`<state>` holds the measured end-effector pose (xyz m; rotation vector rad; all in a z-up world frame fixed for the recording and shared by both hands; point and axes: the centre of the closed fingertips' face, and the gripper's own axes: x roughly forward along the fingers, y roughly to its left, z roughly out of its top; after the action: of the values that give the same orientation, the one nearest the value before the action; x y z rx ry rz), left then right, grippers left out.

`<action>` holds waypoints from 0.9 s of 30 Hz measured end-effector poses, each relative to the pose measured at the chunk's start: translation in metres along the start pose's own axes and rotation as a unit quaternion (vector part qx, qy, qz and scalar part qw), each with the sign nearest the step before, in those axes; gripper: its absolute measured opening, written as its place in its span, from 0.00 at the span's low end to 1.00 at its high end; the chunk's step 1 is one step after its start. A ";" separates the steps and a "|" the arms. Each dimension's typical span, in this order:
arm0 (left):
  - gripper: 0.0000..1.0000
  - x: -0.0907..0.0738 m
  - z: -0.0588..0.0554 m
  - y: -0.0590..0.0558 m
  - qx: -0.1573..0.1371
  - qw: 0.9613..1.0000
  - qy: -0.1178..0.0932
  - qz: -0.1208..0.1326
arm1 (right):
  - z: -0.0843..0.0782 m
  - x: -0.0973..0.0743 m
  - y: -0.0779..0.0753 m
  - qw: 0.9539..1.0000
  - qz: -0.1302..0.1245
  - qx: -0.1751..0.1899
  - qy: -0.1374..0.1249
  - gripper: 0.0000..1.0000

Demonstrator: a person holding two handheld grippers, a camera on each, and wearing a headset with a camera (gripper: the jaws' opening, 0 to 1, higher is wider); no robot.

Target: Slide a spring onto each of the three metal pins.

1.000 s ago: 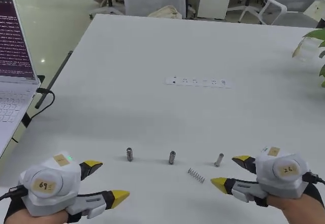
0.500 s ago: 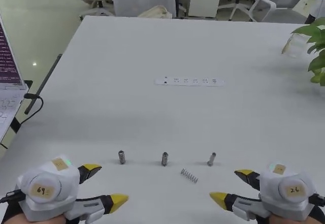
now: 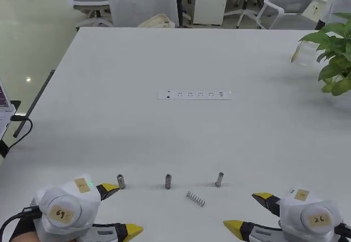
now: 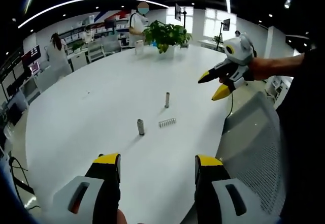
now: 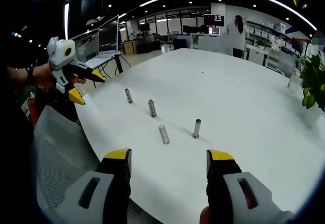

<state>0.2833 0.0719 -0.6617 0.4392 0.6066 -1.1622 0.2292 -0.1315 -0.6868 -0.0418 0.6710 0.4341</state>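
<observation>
Loose spring (image 3: 195,198): laid flat, axis slanted, beside the bare pin (image 3: 219,179); found ahead of right gripper (image 3: 245,211), jaws spread, judged nearer; left gripper (image 3: 123,209) likewise spread.

Bright even overhead office light; soft faint shadows; gripper views fisheye-warped at edges.

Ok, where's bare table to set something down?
Free: the wide stretch between the power strip and the three pins, and the table beyond the strip. Crowded: the near edge, where the pins, the loose spring, the left gripper and the right gripper cluster.
</observation>
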 end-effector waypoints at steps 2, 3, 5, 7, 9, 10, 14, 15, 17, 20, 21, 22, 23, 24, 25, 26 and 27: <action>0.54 0.004 0.004 -0.003 0.012 1.000 0.003 -0.007 | -0.001 -0.002 0.000 1.000 0.000 0.001 -0.001 0.58; 0.54 0.008 0.007 -0.004 0.023 1.000 0.006 -0.012 | -0.002 -0.002 0.000 1.000 0.000 0.003 -0.001 0.58; 0.54 0.013 0.011 -0.008 0.040 0.999 0.011 -0.022 | -0.003 -0.004 -0.001 1.000 0.000 0.003 -0.001 0.59; 0.54 0.019 0.014 -0.012 0.056 0.998 0.016 -0.031 | -0.004 -0.005 0.000 1.000 0.001 0.003 -0.001 0.59; 0.54 0.026 0.016 -0.015 0.075 0.996 0.023 -0.041 | -0.005 -0.005 0.000 1.000 0.002 0.003 0.000 0.59; 0.54 0.027 0.017 -0.016 0.078 0.996 0.024 -0.043 | -0.006 -0.006 0.000 1.000 0.003 0.003 0.001 0.59; 0.53 0.040 0.024 -0.024 0.098 0.993 0.030 -0.061 | -0.008 -0.008 0.001 1.000 0.005 0.004 0.000 0.60; 0.53 0.044 0.026 -0.027 0.104 0.992 0.031 -0.066 | -0.008 -0.009 0.001 1.000 0.005 0.004 0.001 0.60; 0.53 0.050 0.029 -0.031 0.115 0.990 0.033 -0.074 | -0.009 -0.010 0.001 1.000 0.006 0.003 0.002 0.60; 0.53 0.060 0.032 -0.036 0.133 0.987 0.040 -0.084 | -0.010 -0.011 0.001 1.000 0.007 0.002 0.003 0.59; 0.53 0.063 0.032 -0.038 0.139 0.986 0.042 -0.087 | -0.010 -0.011 0.001 1.000 0.008 0.001 0.003 0.59; 0.53 0.067 0.033 -0.040 0.144 0.984 0.045 -0.091 | -0.010 -0.012 0.002 1.000 0.009 0.001 0.004 0.59; 0.52 0.070 0.034 -0.042 0.145 0.984 0.046 -0.096 | -0.011 -0.012 0.001 1.000 0.010 0.000 0.004 0.59; 0.52 0.074 0.034 -0.046 0.148 0.982 0.048 -0.106 | -0.011 -0.012 0.001 1.000 0.010 0.000 0.004 0.59; 0.52 0.076 0.035 -0.047 0.152 0.981 0.049 -0.106 | -0.012 -0.012 0.001 1.000 0.011 0.000 0.005 0.59; 0.52 0.080 0.036 -0.049 0.159 0.980 0.051 -0.109 | -0.012 -0.012 0.001 1.000 0.011 0.000 0.006 0.59; 0.52 0.082 0.037 -0.050 0.161 0.979 0.052 -0.112 | -0.012 -0.013 0.001 1.000 0.012 -0.001 0.006 0.59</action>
<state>0.2664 -0.0259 -0.6873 0.7253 0.5683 -1.4679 0.2126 -0.1372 -0.6885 -0.0382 0.6840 0.4574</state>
